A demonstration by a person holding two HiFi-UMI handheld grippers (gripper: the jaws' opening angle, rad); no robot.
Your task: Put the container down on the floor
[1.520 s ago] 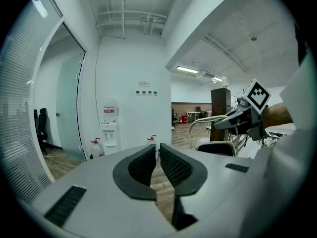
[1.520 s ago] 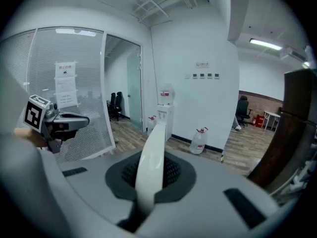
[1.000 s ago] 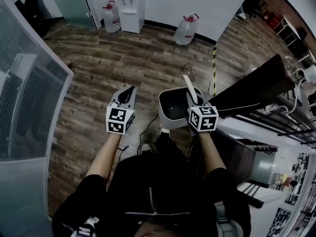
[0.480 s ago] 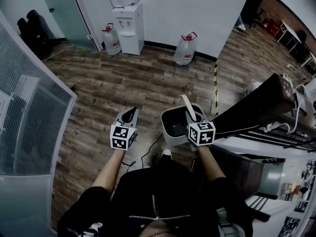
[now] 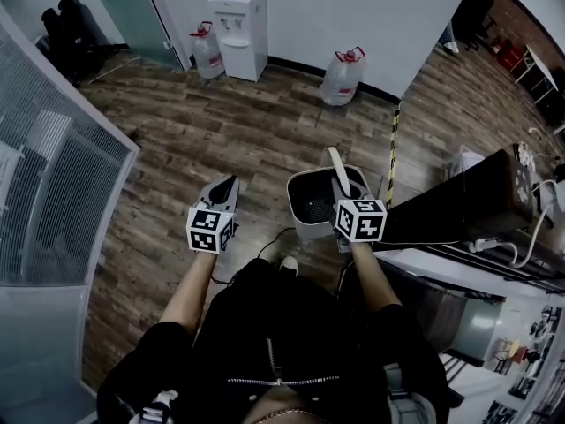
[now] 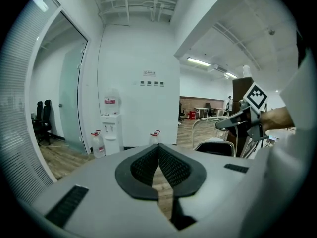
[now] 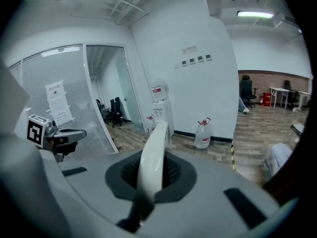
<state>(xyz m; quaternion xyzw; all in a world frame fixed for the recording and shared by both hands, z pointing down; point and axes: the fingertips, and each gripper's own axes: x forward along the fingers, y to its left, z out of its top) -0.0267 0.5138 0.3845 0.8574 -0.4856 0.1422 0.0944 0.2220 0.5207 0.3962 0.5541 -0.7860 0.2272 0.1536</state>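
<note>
The container [image 5: 311,203] is a pale bin with a dark inside and a white bail handle [image 5: 335,168] raised upright. My right gripper [image 5: 344,191] is shut on that handle, which runs as a white strip [image 7: 153,148] between the pads of the right gripper [image 7: 150,177]. The bin is in front of my right knee, over the wood floor; I cannot tell whether its base touches. My left gripper [image 5: 226,189] is to the left of the bin, shut with nothing in it; its pads meet at the tip [image 6: 158,155]. The bin's rim [image 6: 216,146] shows at right in the left gripper view.
A water cooler [image 5: 238,20] and two water jugs [image 5: 205,49] [image 5: 342,76] stand at the far wall. A glass partition [image 5: 53,175] runs along the left. A dark desk [image 5: 468,201] is close on the right. Striped tape [image 5: 393,144] and a cable [image 5: 265,244] lie on the floor.
The head view has shifted a little. My left gripper has drifted slightly left. The right gripper keeps its hold on the handle, and the bin stays in front of my right knee.
</note>
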